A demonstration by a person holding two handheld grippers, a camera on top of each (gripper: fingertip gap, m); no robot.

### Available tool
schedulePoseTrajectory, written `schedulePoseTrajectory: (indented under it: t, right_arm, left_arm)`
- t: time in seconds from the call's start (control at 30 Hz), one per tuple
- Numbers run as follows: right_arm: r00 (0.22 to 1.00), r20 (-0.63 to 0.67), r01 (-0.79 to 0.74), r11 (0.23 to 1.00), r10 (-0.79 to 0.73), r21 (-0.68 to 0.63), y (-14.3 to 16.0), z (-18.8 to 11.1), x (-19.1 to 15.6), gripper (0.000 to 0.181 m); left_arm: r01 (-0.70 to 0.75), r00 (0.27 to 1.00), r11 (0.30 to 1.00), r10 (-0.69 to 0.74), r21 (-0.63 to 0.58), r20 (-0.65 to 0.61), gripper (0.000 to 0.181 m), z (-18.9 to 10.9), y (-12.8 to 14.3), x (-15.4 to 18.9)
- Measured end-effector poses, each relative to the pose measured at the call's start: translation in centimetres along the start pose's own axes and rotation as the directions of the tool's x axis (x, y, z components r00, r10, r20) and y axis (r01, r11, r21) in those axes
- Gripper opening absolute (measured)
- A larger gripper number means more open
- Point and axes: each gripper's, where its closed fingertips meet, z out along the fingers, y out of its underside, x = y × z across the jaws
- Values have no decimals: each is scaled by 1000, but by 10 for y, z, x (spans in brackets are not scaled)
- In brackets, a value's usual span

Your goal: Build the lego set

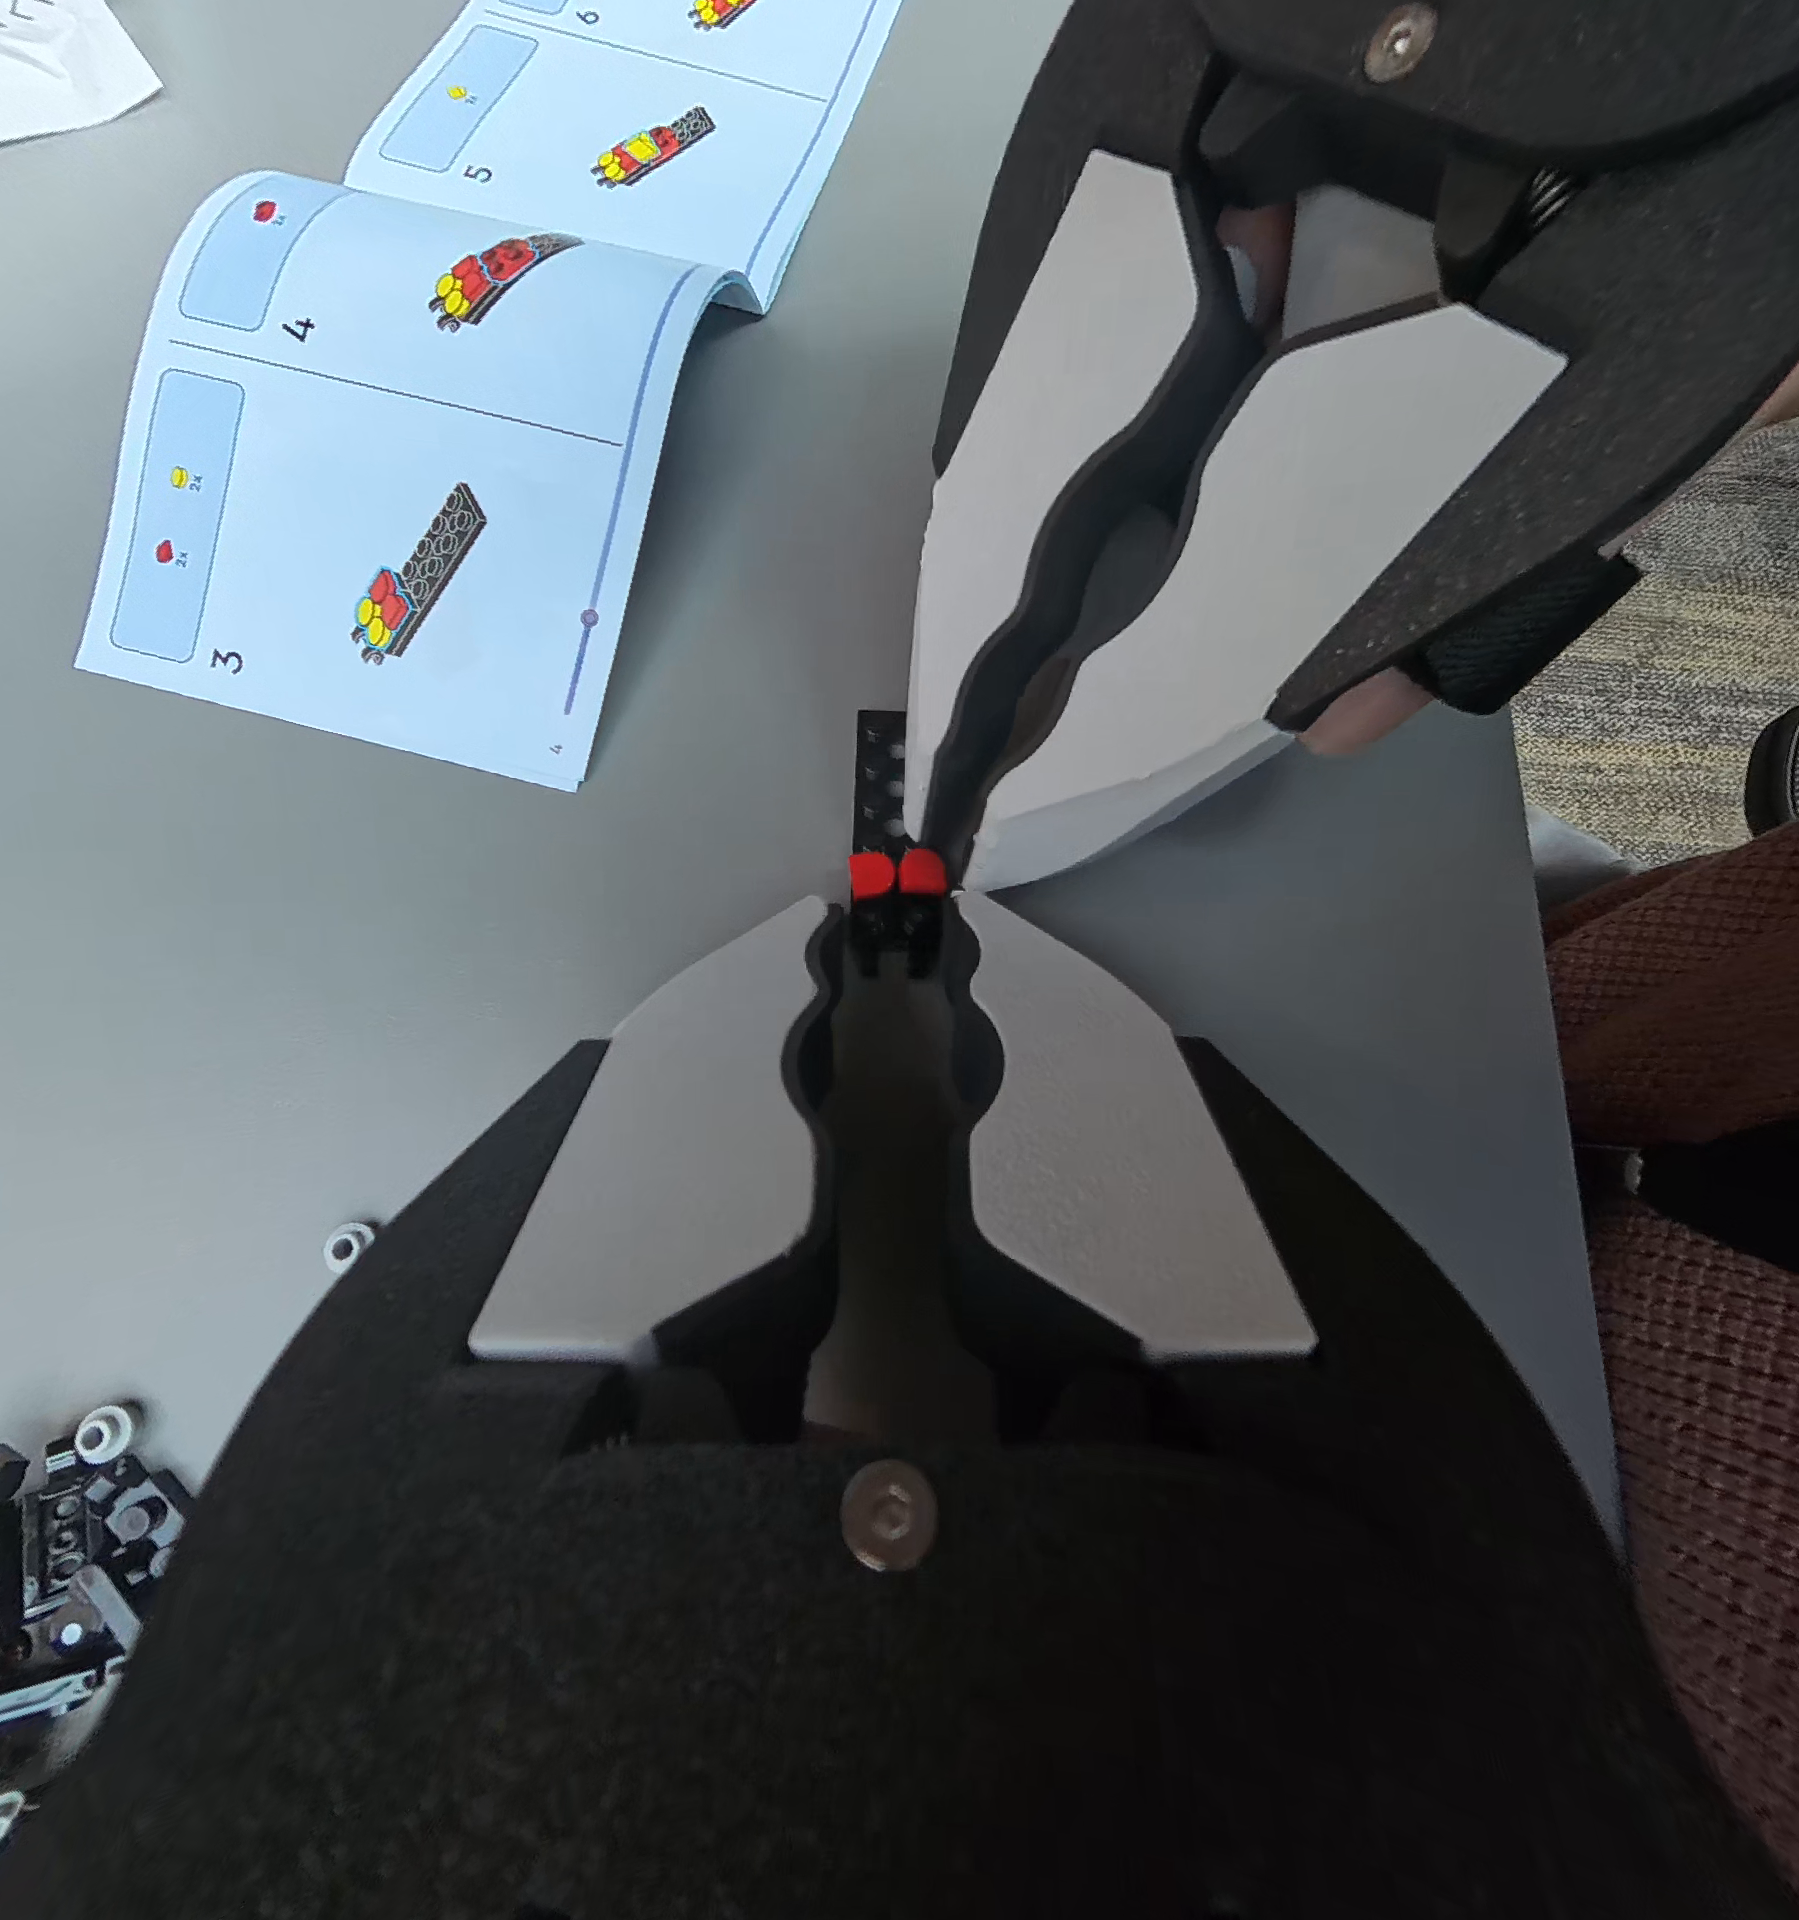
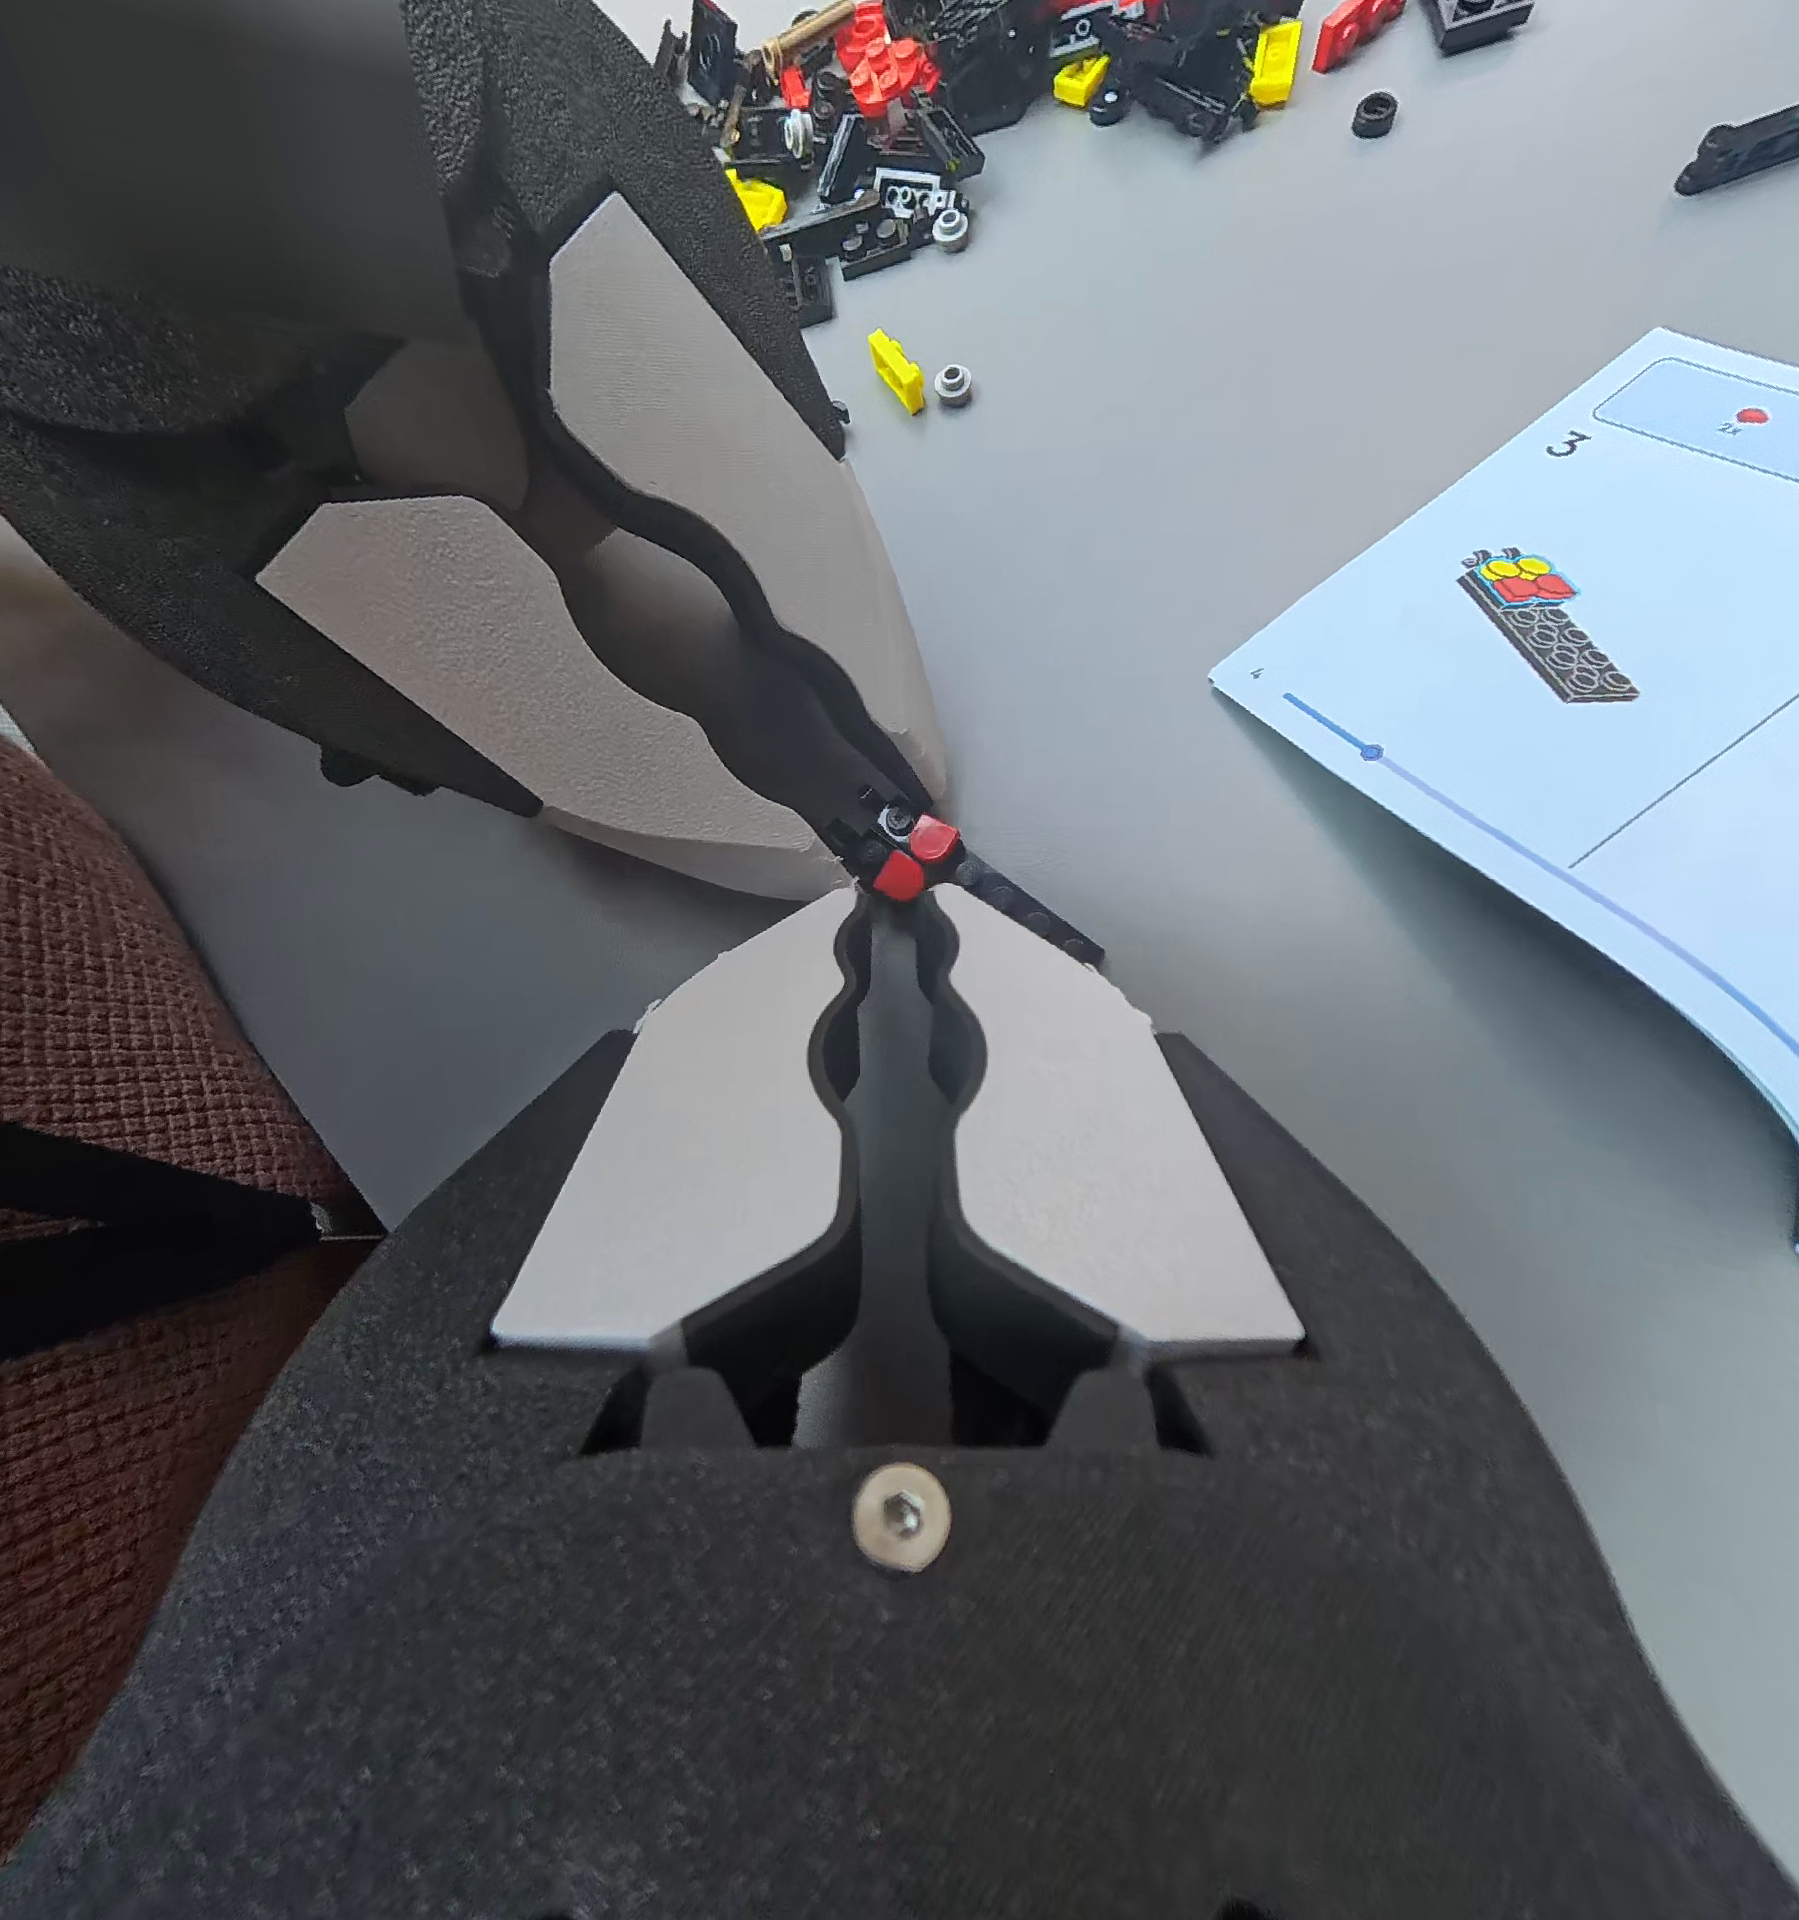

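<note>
A long black plate (image 1: 879,769) carries two small red pieces (image 1: 871,875) side by side near one end. My left gripper (image 1: 895,920) is shut on that end of the plate, just behind the red pieces. My right gripper (image 2: 895,906) comes in from the opposite side, and its tips are shut on one red piece (image 2: 897,876). The other red piece (image 2: 933,837) sits right beside it. The plate's free end (image 2: 1040,925) sticks out past my right fingers. In the left wrist view the right gripper (image 1: 942,847) reaches down from the upper right. The assembly is just above the grey table.
An open light-blue instruction booklet (image 1: 386,499) lies on the table and also shows in the right wrist view (image 2: 1601,727). A pile of loose black, red and yellow pieces (image 2: 926,104) lies beyond, with a yellow piece (image 2: 895,369) and a grey stud (image 2: 953,384) apart. The table edge (image 1: 1529,935) and a person's leg are close. Only a small space, under 4 cm, lies between the two pairs of fingers. The grey stud (image 2: 953,384) is about 9 cm from my left fingertips.
</note>
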Motion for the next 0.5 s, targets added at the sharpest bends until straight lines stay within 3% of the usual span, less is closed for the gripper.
schedulePoseTrajectory:
  t: [0.03, 0.23, 0.5]
  right_arm:
    - [1000, 1, -8, 1000, 8, 7, 0, 0, 0, 7]
    - [999, -25, -30, 999, 31, 38, -3, -4, 1, 8]
    - [992, -104, -63, 995, 70, 77, -3, 0, 3, 13]
  left_arm:
    - [11, 1000, 1000, -11, 7, 0, 20, -1, 0, 0]
    - [6, 1000, 1000, -6, 8, -2, 29, -6, 4, 1]
    - [-57, 998, 998, 58, 6, -14, 27, -2, 3, 4]
